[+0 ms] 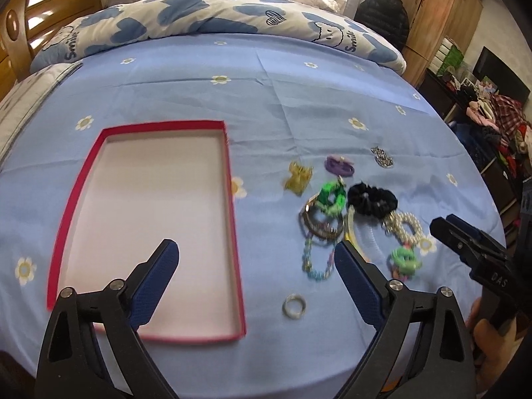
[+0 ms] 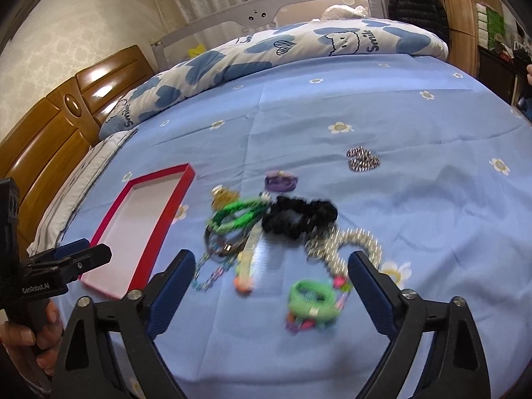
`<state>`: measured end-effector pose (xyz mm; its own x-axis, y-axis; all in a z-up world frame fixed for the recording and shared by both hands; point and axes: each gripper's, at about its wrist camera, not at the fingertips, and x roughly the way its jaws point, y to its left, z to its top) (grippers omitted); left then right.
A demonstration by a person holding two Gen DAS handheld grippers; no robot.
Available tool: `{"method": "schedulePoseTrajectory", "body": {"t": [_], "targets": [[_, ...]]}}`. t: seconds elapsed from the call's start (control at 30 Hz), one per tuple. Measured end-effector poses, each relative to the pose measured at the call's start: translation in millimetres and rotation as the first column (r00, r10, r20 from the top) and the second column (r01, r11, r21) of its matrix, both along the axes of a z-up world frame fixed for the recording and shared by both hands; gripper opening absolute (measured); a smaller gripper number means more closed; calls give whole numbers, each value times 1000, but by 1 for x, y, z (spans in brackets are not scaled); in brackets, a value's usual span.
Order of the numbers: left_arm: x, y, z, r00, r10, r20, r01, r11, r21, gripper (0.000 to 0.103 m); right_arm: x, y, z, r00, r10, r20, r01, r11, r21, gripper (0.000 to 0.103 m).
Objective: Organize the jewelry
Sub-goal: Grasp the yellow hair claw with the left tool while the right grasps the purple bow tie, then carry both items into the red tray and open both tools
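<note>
The left gripper [image 1: 256, 252] hangs released and empty, its blue pads spread wide over the near right part of the red-rimmed tray [image 1: 69, 206], so nothing is clamped yet. The right gripper [image 2: 271, 264] is likewise released, its jaws straddling the near end of the jewelry heap without touching any piece; that wide stance probably suits dropping onto a bulky item.

The tray serves as the landmark. It lies flat on the bed sheet [image 1: 299, 99], lined in pale pink and holding nothing, ready to receive pieces. Just right of the tray's near corner sits a small pale ring [image 1: 294, 305], on its own. Further right lies the tangle: a beaded pastel bracelet [image 1: 316, 266], a green band [image 2: 311, 297] nearest the right gripper, a pearl strand [image 2: 357, 242], a black scrunchie [image 1: 371, 198], a twisted green bracelet [image 1: 331, 198]. Beyond these, still right of the tray, are a yellow hair claw [image 1: 297, 175] and a purple tie [image 1: 339, 165], and farthest off a dark bead cluster [image 1: 382, 157].

Sorting looks unstarted, judging by the bare tray.
</note>
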<state>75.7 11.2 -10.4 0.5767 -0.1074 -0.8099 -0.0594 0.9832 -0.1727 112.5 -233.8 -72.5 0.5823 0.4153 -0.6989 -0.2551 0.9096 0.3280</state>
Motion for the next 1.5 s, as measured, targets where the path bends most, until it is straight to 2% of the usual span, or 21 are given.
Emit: {"method": "schedulePoseTrajectory", "body": {"t": [0.17, 0.37, 0.53, 0.67, 0.8, 0.87, 0.9, 0.97, 1.03, 1.1, 1.2, 1.5], "targets": [[41, -9, -10, 999, -43, -30, 42, 999, -25, 87, 36, -1, -2, 1000, 5, -13, -5, 1000, -3, 80], [86, -23, -28, 992, -106, -69, 102, 993, -54, 84, 88, 3, -20, 997, 21, -80, -20, 1000, 14, 63], [115, -34, -47, 983, -139, -120, 132, 989, -62, 73, 123, 11, -42, 987, 47, -153, -41, 998, 41, 50], [131, -35, -63, 975, -153, -159, 142, 987, -77, 63, 144, 20, -59, 976, 77, -203, -70, 997, 46, 45], [142, -37, -74, 970, -160, -181, 147, 986, -84, 59, 157, 24, -74, 965, 91, -247, -80, 995, 56, 45], [148, -39, -79, 967, -169, -190, 155, 984, -86, 46, 162, 25, -79, 961, 97, -259, -83, 995, 62, 45], [150, -40, -82, 965, -174, -195, 160, 983, -86, 43, 164, 25, -80, 960, 99, -263, -87, 994, 59, 42], [153, -42, -87, 959, -193, -207, 176, 980, -96, 29, 166, 27, -83, 958, 104, -266, -92, 994, 56, 36], [155, -44, -88, 959, -198, -201, 183, 979, -91, 28, 168, 28, -86, 957, 107, -269, -98, 994, 48, 31], [155, -46, -85, 960, -206, -188, 193, 977, -85, 27, 169, 28, -87, 957, 107, -268, -101, 994, 35, 20], [151, -43, -81, 964, -205, -172, 192, 977, -88, 25, 169, 27, -86, 961, 107, -256, -101, 994, 37, 13], [130, -9, -47, 982, -160, -102, 147, 981, -127, 25, 159, 22, -63, 975, 90, -203, -72, 993, 96, 12]]}}
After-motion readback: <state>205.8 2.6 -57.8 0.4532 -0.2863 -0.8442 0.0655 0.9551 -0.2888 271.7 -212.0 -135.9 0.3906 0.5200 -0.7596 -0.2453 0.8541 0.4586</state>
